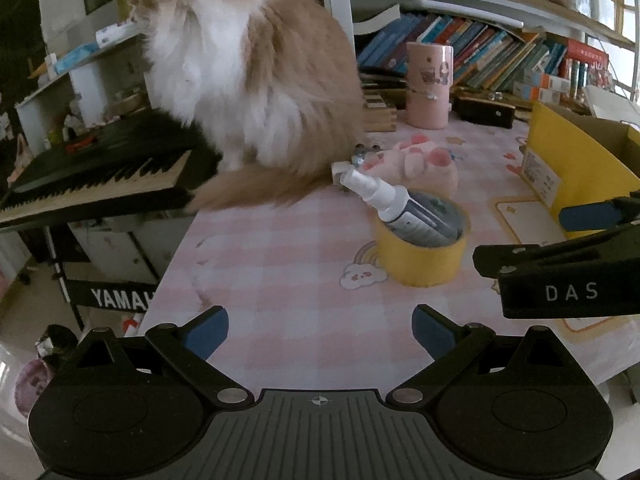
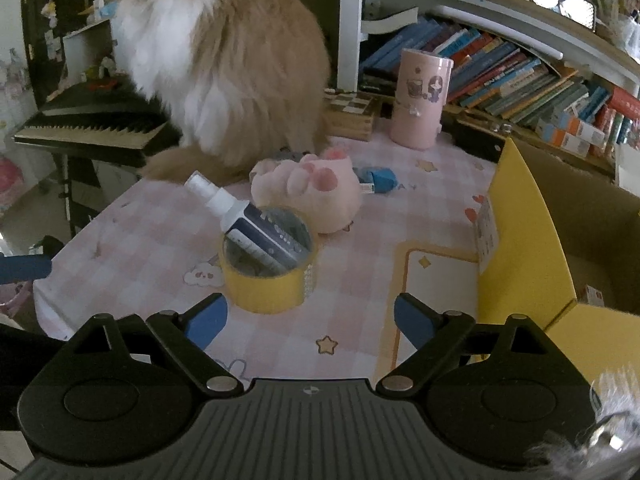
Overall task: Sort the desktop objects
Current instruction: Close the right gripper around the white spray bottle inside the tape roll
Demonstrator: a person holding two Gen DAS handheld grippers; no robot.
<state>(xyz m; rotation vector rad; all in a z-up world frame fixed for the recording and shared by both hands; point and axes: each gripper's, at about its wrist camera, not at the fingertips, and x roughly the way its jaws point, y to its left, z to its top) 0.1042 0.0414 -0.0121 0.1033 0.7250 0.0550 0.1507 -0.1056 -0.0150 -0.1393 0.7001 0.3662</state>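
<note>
A yellow tape roll (image 1: 420, 258) (image 2: 268, 284) stands on the pink checked tablecloth (image 1: 280, 280). A white and blue spray bottle (image 1: 394, 200) (image 2: 244, 220) lies tilted in the roll, nozzle pointing out to the upper left. Behind it lie a pink paw plush (image 1: 424, 164) (image 2: 316, 188) and a small blue object (image 2: 380, 178). My left gripper (image 1: 320, 332) is open over bare cloth, short of the roll. My right gripper (image 2: 312, 320) (image 1: 520, 236) is open too, just in front of the roll, with nothing between its fingers.
A fluffy cat (image 1: 248, 80) (image 2: 224, 72) sits at the table's far left, its tail close to the bottle. An open yellow cardboard box (image 1: 560, 160) (image 2: 516, 240) stands at the right. A pink cylinder holder (image 2: 420, 100), bookshelves and an electric keyboard (image 1: 100, 176) lie beyond.
</note>
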